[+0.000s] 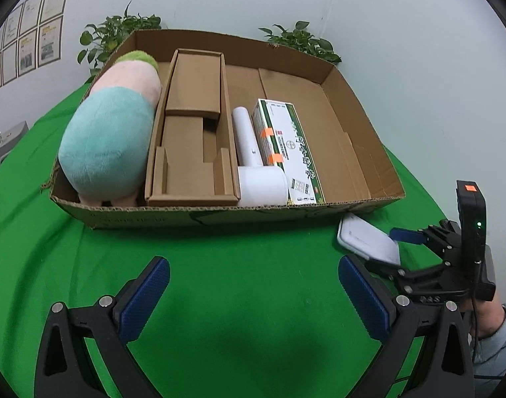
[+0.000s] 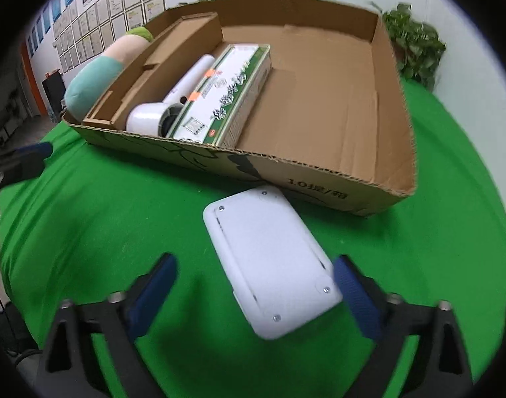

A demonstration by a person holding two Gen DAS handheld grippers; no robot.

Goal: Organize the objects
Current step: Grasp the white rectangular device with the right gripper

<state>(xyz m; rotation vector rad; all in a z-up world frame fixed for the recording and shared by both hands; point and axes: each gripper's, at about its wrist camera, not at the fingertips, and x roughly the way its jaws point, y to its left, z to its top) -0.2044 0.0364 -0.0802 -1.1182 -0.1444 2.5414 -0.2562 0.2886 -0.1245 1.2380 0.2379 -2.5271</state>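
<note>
My right gripper [image 2: 254,295] hung low over the green cloth [image 2: 127,219], jaws apart around the near end of the white case [image 2: 273,265]. The right pad [image 2: 352,295] sat at the case's edge, and I could not tell whether it touched; the left pad [image 2: 153,295] stood clear, with cloth showing between it and the case. The case lay flat on the cloth, its far corner just beside the front wall of the box [image 2: 336,182].

My left gripper [image 1: 253,293] was spread wide over bare cloth [image 1: 239,248] with nothing between its pads. From there I saw the case [image 1: 365,238] off to the right, close under the box's front corner.

Inside the box [image 1: 220,212], the left side was full: the plush [image 1: 110,132] pressed along the left wall, then the cardboard insert [image 1: 190,139], then the white dryer [image 1: 256,172], and the green-and-white carton [image 1: 286,146] against it. To the right of the carton, the floor lay open to the right wall. The front wall was low, its cut edge ragged.

Between my two grippers and the box front, the cloth was open. Plants [image 1: 299,41] stood behind the back wall.
</note>
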